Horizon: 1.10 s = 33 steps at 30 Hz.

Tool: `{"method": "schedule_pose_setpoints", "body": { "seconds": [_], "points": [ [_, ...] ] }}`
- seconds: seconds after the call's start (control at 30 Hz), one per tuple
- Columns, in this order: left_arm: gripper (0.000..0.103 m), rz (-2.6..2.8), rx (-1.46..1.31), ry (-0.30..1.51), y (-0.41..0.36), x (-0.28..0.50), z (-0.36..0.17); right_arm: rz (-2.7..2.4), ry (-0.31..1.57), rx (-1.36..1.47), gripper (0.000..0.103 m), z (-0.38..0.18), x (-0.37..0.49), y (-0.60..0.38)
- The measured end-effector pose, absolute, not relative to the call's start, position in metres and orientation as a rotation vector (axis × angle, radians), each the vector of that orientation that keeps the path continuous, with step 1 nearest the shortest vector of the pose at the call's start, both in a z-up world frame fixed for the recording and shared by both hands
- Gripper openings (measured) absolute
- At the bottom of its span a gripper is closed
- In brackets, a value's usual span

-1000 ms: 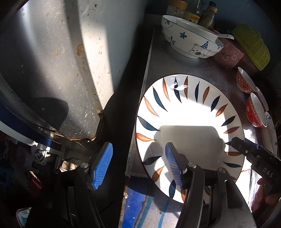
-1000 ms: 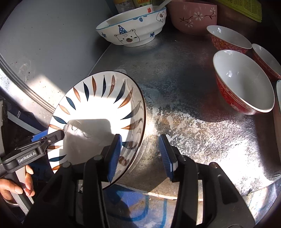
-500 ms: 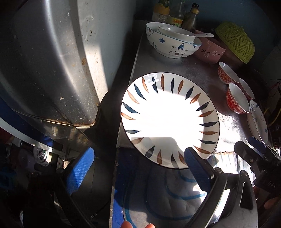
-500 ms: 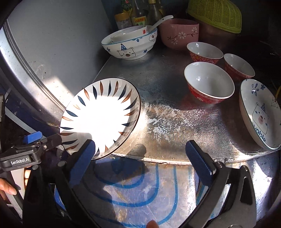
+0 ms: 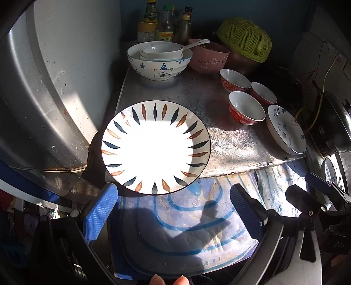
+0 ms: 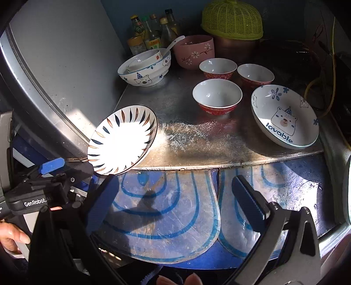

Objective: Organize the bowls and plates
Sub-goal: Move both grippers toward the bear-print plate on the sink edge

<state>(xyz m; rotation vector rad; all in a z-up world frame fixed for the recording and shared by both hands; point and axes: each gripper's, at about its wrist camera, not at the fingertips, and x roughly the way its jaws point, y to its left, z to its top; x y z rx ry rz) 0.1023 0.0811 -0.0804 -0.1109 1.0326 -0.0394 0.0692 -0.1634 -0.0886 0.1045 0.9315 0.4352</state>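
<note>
A white plate with blue and orange leaf marks (image 5: pixel 155 149) lies at the front left corner of the metal counter (image 5: pixel 230 142), overhanging its edge; it also shows in the right wrist view (image 6: pixel 122 142). My left gripper (image 5: pixel 173 210) is open and empty, below and in front of the plate. My right gripper (image 6: pixel 177 201) is open and empty, in front of the counter edge (image 6: pixel 219 164). Three red bowls (image 6: pixel 217 95) and a bear plate (image 6: pixel 285 116) stand at the right. A bear bowl (image 6: pixel 143 66) holding a smaller bowl stands at the back.
A pink bowl (image 6: pixel 194 51) with a spoon, sauce bottles (image 6: pixel 151 30) and a green mesh cover (image 6: pixel 232 19) line the back. A grey appliance wall (image 5: pixel 65 76) rises left of the counter. A blue-striped surface (image 6: pixel 171 208) lies below the counter edge. Cables (image 6: pixel 324 65) lie at the right.
Both grippers have opened wide and pulled back from the leaf plate, which now rests on the counter corner. More of the counter is in view.
</note>
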Motion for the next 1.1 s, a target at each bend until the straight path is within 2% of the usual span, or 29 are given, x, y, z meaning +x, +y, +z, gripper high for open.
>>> {"method": "schedule_pose_setpoints", "body": {
  "seconds": [1.1],
  "points": [
    [0.103, -0.364, 0.06, 1.039, -0.084, 0.125, -0.063, 0.092, 0.875, 0.282, 0.103, -0.066, 0.029, -0.312]
  ]
}}
